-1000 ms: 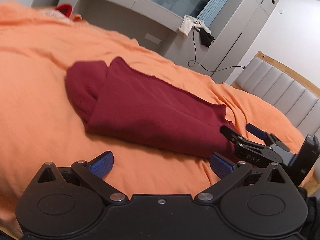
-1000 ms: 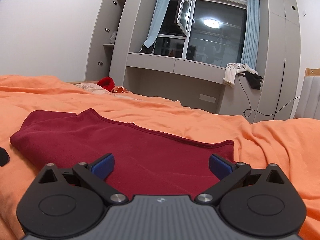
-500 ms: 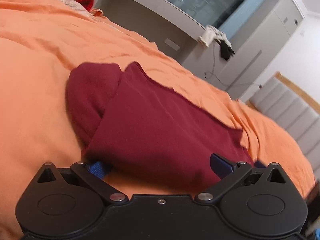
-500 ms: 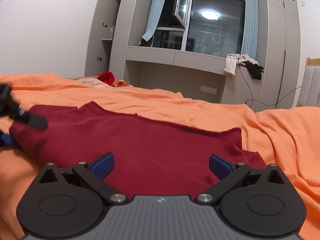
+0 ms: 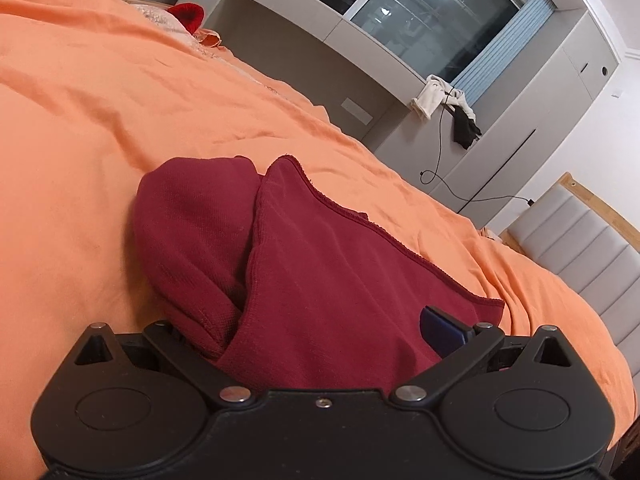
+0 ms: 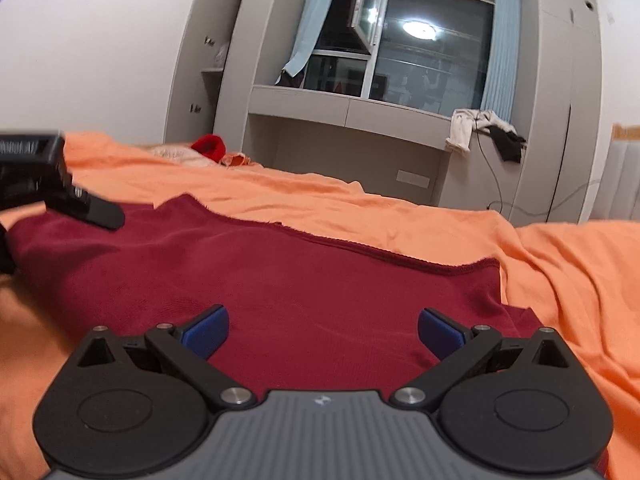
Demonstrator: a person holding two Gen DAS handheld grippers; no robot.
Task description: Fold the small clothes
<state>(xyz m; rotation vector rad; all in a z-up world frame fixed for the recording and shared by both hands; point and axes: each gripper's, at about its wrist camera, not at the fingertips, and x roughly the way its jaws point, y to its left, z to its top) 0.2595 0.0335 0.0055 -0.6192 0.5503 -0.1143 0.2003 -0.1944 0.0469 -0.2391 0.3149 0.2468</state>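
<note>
A dark red garment (image 5: 320,272) lies folded on the orange bedsheet (image 5: 80,120). My left gripper (image 5: 320,332) is open and pushed onto the garment's near left edge; cloth lies between the jaws and hides the left blue pad. The right pad (image 5: 440,326) shows. In the right wrist view the garment (image 6: 300,280) spreads ahead. My right gripper (image 6: 322,330) is open, both blue pads over the near edge of the cloth. The left gripper (image 6: 60,196) shows at the far left there.
A red item and pale cloth (image 6: 208,148) lie at the bed's far side. Grey cabinets and a window (image 6: 400,52) stand behind, with clothes and a cable (image 6: 484,128) on the ledge. A padded headboard (image 5: 580,236) is at the right.
My left gripper has moved forward onto the garment's left edge, so cloth now fills its jaws. My right gripper has moved in closer over the garment's near edge. Both stayed open.
</note>
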